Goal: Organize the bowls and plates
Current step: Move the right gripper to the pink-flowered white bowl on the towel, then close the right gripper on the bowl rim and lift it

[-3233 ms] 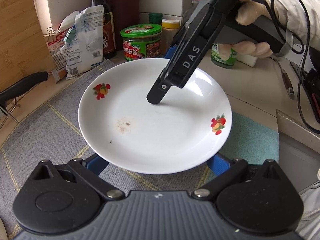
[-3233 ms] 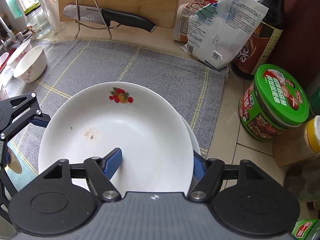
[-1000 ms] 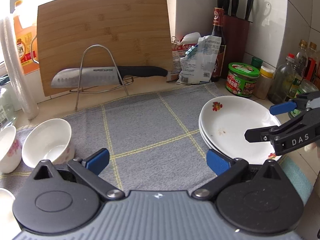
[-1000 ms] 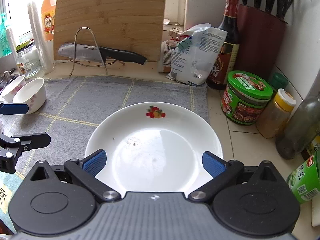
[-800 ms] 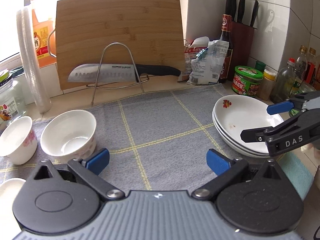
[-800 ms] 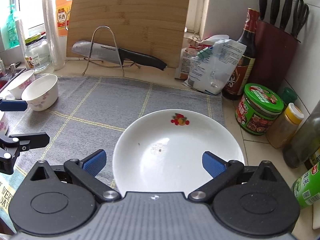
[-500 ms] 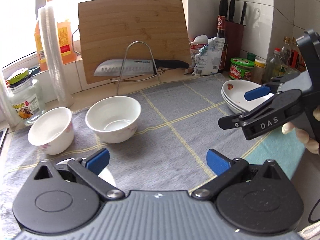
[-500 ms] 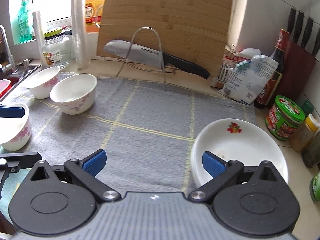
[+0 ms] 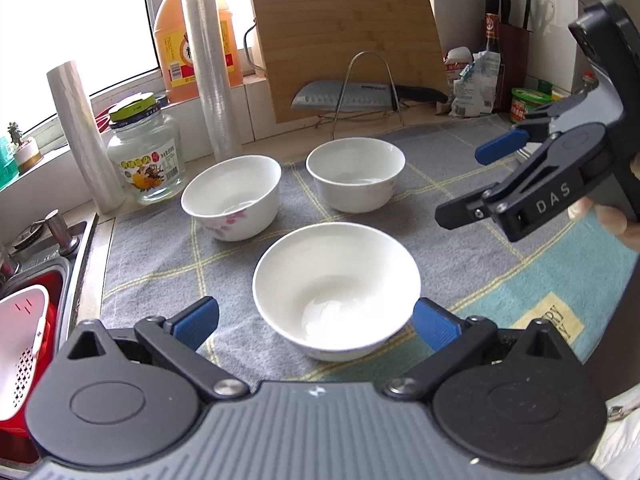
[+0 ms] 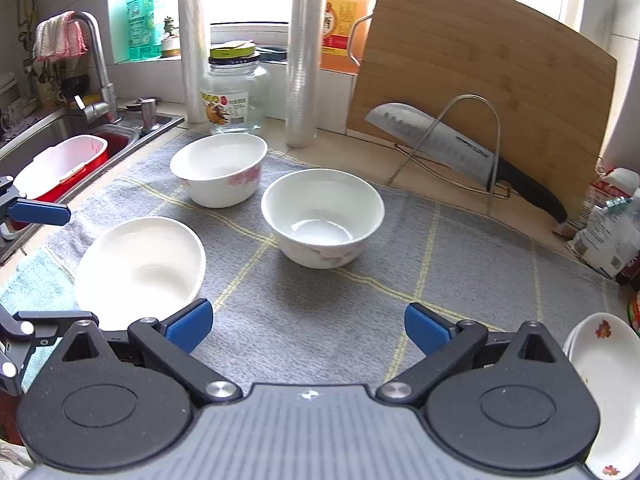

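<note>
Left wrist view shows the left gripper (image 9: 316, 322) spread wide around the nearest white bowl (image 9: 337, 290) on the grey mat (image 9: 460, 264), pads not touching it. Right gripper (image 10: 308, 326) is released above the mat, holding nothing; stacked plates (image 10: 600, 384) lie at its right.

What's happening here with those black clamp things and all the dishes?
A person is tidying dishes with a pair of hand-held tongs. Both are open and empty. The left tongs hover just before the nearest bowl, while the right tongs hang over the grey mat. Two more bowls, a floral bowl and a plain bowl, sit apart behind it. The plates are stacked at the mat's right end.
</note>
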A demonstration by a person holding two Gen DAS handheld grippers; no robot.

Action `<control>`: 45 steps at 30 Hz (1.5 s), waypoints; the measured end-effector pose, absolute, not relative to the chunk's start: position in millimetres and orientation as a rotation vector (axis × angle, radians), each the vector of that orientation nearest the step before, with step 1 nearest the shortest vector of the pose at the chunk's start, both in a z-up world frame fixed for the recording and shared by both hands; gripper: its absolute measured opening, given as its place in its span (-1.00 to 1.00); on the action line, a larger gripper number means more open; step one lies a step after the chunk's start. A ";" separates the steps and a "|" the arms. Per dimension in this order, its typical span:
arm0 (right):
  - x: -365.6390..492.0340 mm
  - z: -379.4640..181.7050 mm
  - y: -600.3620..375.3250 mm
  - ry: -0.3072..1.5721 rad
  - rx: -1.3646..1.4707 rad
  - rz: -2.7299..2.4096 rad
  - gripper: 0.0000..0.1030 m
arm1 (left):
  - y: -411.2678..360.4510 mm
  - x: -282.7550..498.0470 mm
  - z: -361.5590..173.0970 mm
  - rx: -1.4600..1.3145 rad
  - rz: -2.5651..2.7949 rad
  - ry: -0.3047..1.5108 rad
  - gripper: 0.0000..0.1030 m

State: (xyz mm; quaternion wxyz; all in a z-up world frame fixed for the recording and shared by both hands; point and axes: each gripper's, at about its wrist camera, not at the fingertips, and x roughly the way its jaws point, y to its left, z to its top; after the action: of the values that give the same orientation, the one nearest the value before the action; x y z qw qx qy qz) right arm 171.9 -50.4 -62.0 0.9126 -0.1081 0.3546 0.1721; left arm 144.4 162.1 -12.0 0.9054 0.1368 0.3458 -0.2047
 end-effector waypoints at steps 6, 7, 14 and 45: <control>176.4 -65.6 -23.4 0.745 -0.238 0.454 1.00 | 165.7 144.6 -27.6 0.355 -0.487 0.743 0.99; 176.9 -66.3 -19.4 0.748 -0.244 0.466 1.00 | 164.5 145.3 -29.6 0.368 -0.501 0.741 0.99; 188.3 -72.8 4.9 0.805 -0.253 0.585 0.99 | 155.7 150.1 -40.8 0.426 -0.568 0.725 0.99; 211.2 -82.3 26.8 0.902 -0.211 0.688 0.59 | 158.7 159.9 -42.7 0.405 -0.637 0.695 0.76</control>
State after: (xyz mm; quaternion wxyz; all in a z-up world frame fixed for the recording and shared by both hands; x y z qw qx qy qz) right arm 211.2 26.8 -82.3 0.8382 -0.0996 0.4262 0.3253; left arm 159.9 158.7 -42.7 0.8713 0.1938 0.3324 -0.3047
